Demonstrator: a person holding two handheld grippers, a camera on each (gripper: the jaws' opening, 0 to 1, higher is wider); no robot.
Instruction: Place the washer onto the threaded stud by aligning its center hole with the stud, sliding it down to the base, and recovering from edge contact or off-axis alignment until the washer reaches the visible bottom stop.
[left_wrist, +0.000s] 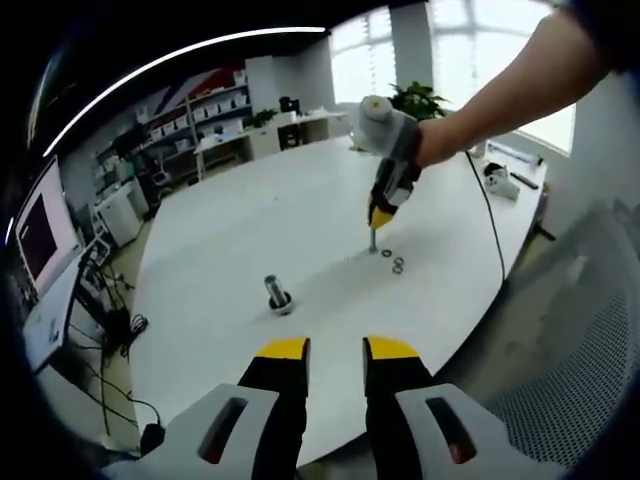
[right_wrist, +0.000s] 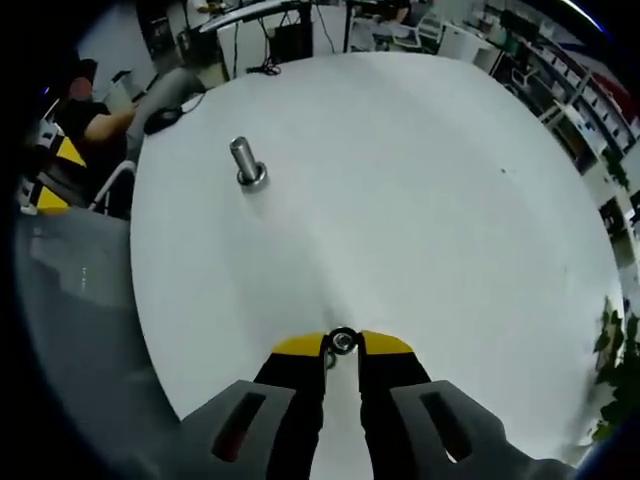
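The threaded stud (left_wrist: 277, 293) stands upright on its round base on the white table (left_wrist: 250, 220); it also shows at the upper left in the right gripper view (right_wrist: 245, 162). My right gripper (right_wrist: 343, 345) has its yellow tips closed on a small metal washer (right_wrist: 343, 341), low over the table near its edge. In the left gripper view the right gripper (left_wrist: 374, 228) points down at the table, to the right of and beyond the stud. Two loose washers (left_wrist: 392, 259) lie just beside its tip. My left gripper (left_wrist: 337, 350) is open and holds nothing, short of the stud.
A person's arm (left_wrist: 500, 90) holds the right gripper. A black cable (left_wrist: 490, 215) runs over the table's right side toward a small device (left_wrist: 500, 180). A grey mesh chair (left_wrist: 570, 370) stands at the near right. Desks, shelves and monitors ring the table.
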